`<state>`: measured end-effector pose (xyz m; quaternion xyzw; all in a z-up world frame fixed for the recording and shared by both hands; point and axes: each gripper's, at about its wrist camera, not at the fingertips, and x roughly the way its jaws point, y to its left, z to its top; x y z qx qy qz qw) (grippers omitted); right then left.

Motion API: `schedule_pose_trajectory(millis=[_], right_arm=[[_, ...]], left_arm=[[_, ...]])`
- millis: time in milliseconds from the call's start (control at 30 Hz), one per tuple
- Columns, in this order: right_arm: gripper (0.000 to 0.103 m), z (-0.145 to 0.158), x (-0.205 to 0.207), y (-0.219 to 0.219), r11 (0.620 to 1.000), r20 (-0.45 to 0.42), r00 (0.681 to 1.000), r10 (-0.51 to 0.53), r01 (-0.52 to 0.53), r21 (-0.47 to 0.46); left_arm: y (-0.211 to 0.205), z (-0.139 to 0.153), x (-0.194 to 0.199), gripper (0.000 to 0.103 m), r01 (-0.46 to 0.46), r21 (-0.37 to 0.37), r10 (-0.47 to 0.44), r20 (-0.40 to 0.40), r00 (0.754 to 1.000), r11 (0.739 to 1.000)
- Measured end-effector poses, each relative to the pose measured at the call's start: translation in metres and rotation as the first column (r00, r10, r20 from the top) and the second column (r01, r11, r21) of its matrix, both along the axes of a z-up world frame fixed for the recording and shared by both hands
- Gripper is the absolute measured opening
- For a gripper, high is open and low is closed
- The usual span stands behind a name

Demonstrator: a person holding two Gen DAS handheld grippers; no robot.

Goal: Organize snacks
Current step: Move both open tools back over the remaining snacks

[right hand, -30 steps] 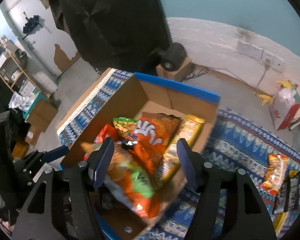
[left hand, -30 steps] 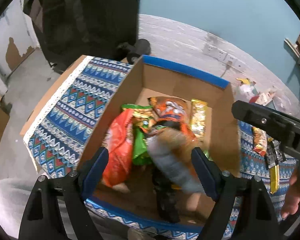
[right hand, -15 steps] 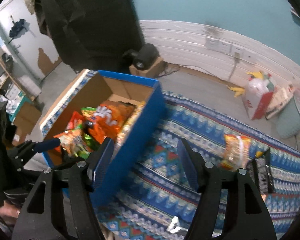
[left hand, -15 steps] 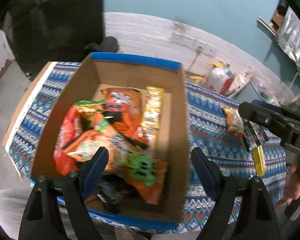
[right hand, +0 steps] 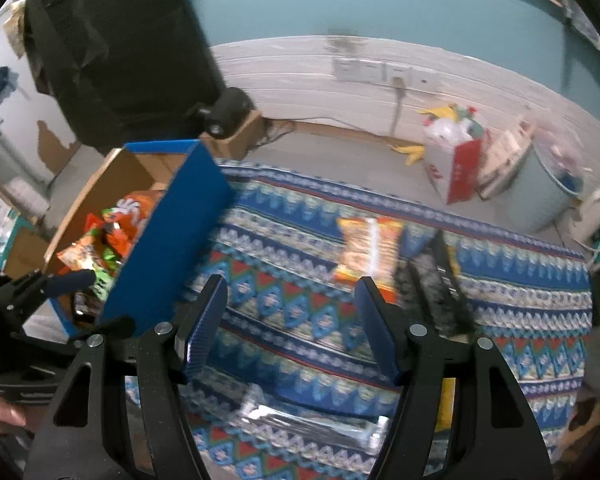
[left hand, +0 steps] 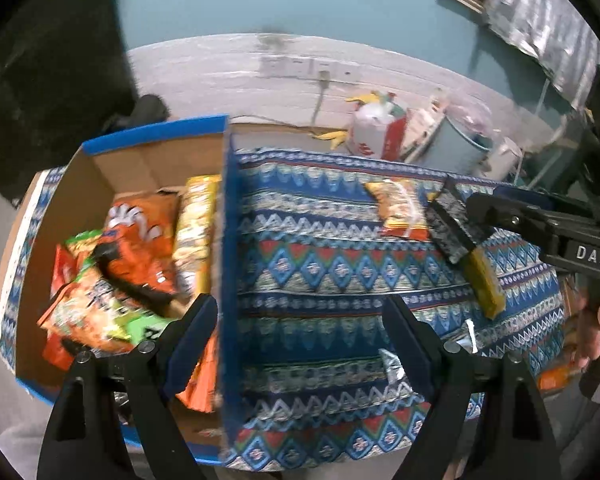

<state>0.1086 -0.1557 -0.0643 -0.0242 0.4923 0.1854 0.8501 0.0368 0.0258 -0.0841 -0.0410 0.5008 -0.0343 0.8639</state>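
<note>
A blue-edged cardboard box on the patterned cloth holds several snack bags, among them an orange bag. On the cloth to its right lie an orange snack pack, a black packet, a yellow bar and a silver wrapper. My left gripper is open and empty over the box's right wall. My right gripper is open and empty above the cloth, just short of the orange pack; it shows in the left wrist view.
The patterned cloth covers the table. Beyond it on the floor stand a red-and-white bag, a grey bin and a small cardboard box with a black object. A dark cloth hangs at the back left.
Both grippers have swung right, away from the box interior toward the loose snacks on the cloth. The snack that was dropping into the box now lies among the others.
</note>
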Motion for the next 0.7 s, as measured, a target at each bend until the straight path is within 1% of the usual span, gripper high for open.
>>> schedule_pose_trajectory(millis=[100, 200, 367, 500, 600, 700], right_arm=[[0.067, -0.003, -0.002, -0.021, 1.000, -0.007, 1.000, -0.027, 0.027, -0.011], [0.067, -0.011, -0.002, -0.042, 0.998, -0.023, 0.998, -0.059, 0.058, -0.014], [0.067, -0.030, -0.002, -0.073, 0.995, -0.062, 0.993, -0.096, 0.094, -0.039], [0.067, -0.045, 0.000, -0.095, 0.991, -0.093, 0.987, -0.132, 0.128, -0.041], [0.067, -0.059, 0.003, -0.109, 0.989, -0.128, 0.981, -0.148, 0.142, -0.052], [0.067, -0.074, 0.006, -0.119, 0.985, -0.167, 0.972, -0.167, 0.159, -0.062]], left_arm=[[-0.019, -0.002, 0.004, 0.086, 0.039, 0.004, -0.039, -0.001, 0.999, 0.999], [-0.036, -0.007, 0.008, 0.086, 0.077, -0.007, -0.077, -0.014, 0.997, 0.997], [-0.065, -0.017, 0.017, 0.086, 0.139, 0.014, -0.139, -0.020, 0.990, 0.990], [-0.081, -0.027, 0.027, 0.086, 0.177, 0.022, -0.176, -0.023, 0.984, 0.984], [-0.091, -0.035, 0.035, 0.086, 0.199, 0.041, -0.198, -0.027, 0.980, 0.979], [-0.096, -0.042, 0.042, 0.086, 0.210, 0.041, -0.209, -0.033, 0.977, 0.977]])
